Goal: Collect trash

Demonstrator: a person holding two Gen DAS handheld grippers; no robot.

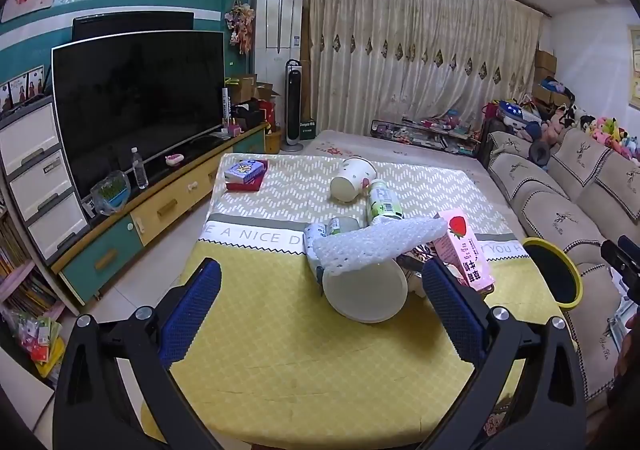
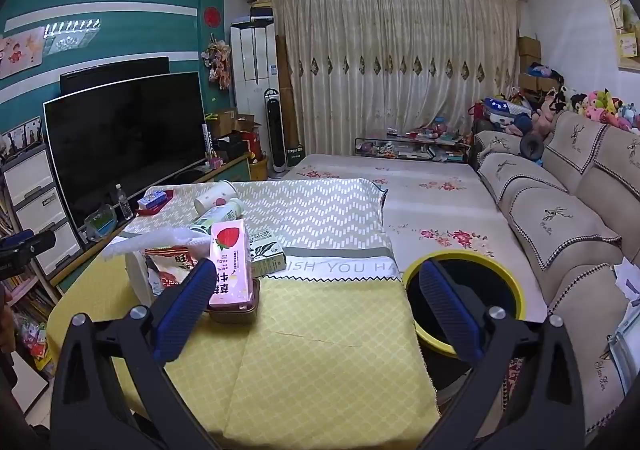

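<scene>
A heap of trash lies mid-table in the left wrist view. It holds a white paper bowl (image 1: 366,290) on its side, a white foam net (image 1: 376,246) draped over it, a pink strawberry milk carton (image 1: 466,250), a green-white bottle (image 1: 382,202) and a tipped paper cup (image 1: 352,178). My left gripper (image 1: 322,268) is open just short of the bowl, holding nothing. My right gripper (image 2: 318,268) is open over the yellow cloth, between the pink carton (image 2: 230,262) and the yellow-rimmed black bin (image 2: 472,255). A red snack bag (image 2: 168,262) and a green tea carton (image 2: 266,254) flank the pink carton.
The table (image 1: 300,350) wears a yellow and grey cloth. A blue box (image 1: 244,172) rests on a red book at its far left corner. The bin (image 1: 552,270) stands off the table's right edge, before a beige sofa (image 2: 560,218). A TV (image 1: 136,102) and cabinet line the left.
</scene>
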